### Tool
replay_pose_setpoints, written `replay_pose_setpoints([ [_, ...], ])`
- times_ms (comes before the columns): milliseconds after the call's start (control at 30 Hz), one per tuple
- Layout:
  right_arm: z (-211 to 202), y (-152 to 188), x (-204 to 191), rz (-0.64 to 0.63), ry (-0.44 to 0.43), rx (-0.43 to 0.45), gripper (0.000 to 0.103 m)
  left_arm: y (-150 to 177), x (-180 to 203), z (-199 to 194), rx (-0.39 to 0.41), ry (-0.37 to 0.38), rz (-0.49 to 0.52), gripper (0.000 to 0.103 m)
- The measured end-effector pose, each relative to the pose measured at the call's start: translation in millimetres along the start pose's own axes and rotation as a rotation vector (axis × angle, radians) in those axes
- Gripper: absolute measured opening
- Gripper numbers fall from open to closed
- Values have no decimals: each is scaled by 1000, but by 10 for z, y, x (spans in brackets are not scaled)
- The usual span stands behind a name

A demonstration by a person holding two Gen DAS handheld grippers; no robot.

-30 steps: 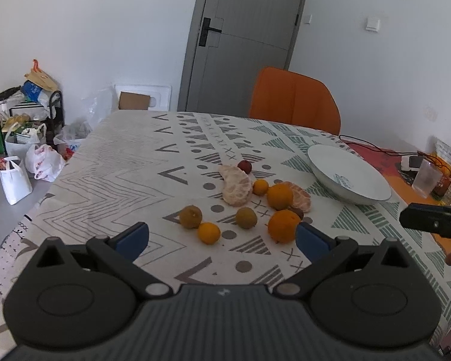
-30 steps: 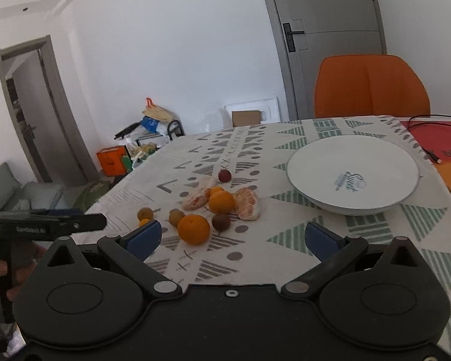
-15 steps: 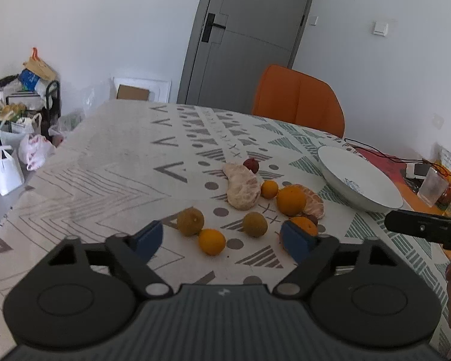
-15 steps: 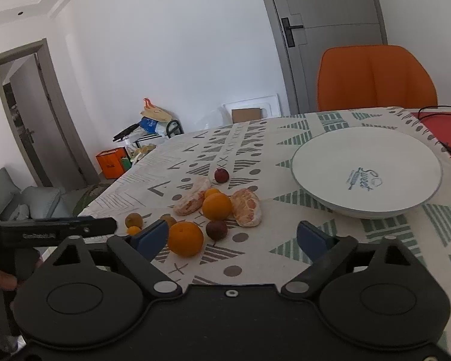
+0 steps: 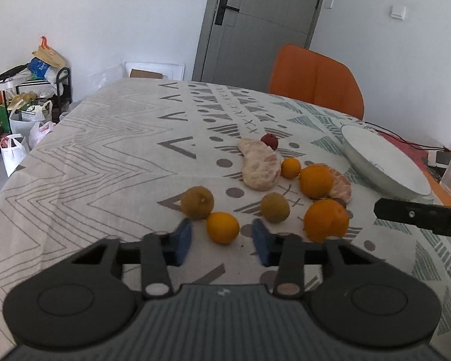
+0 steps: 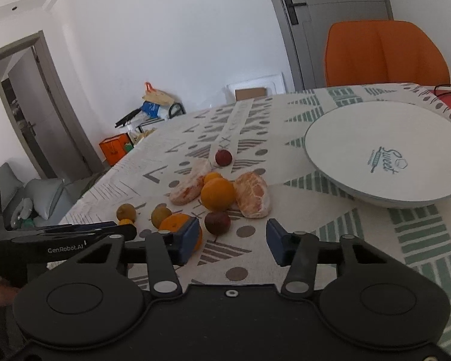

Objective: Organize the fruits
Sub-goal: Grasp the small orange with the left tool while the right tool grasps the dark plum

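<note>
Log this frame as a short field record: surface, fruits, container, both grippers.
surface: table with patterned tablecloth
fruits: loose cluster on the cloth; small orange nearest the left gripper, large orange, peeled citrus pieces, dark red fruit
container: white bowl, no fruit in it, right of the cluster
left gripper: open, fingers either side of the small orange, not gripping
right gripper: open, holding nothing, just short of the dark red fruit
</note>
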State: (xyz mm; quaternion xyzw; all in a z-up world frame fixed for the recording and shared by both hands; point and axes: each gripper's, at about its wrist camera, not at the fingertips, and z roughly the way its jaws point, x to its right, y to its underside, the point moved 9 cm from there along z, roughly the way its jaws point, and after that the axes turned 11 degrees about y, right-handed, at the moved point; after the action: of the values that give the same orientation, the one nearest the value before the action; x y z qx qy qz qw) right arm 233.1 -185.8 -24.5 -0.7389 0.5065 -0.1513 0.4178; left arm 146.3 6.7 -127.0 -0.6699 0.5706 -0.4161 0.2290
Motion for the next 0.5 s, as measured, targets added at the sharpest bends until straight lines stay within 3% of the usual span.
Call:
replay_pose_setpoints([
  [67, 41, 3, -17, -10, 5, -5, 49, -1, -6, 0, 5, 8, -3, 22],
  [367, 238, 8, -99, -29, -11, -51, 45, -54, 23, -78, 46, 53, -7, 22],
  [500, 342, 13, -149, -36, -15, -68, 36, -65, 33, -96, 64, 64, -3, 22],
])
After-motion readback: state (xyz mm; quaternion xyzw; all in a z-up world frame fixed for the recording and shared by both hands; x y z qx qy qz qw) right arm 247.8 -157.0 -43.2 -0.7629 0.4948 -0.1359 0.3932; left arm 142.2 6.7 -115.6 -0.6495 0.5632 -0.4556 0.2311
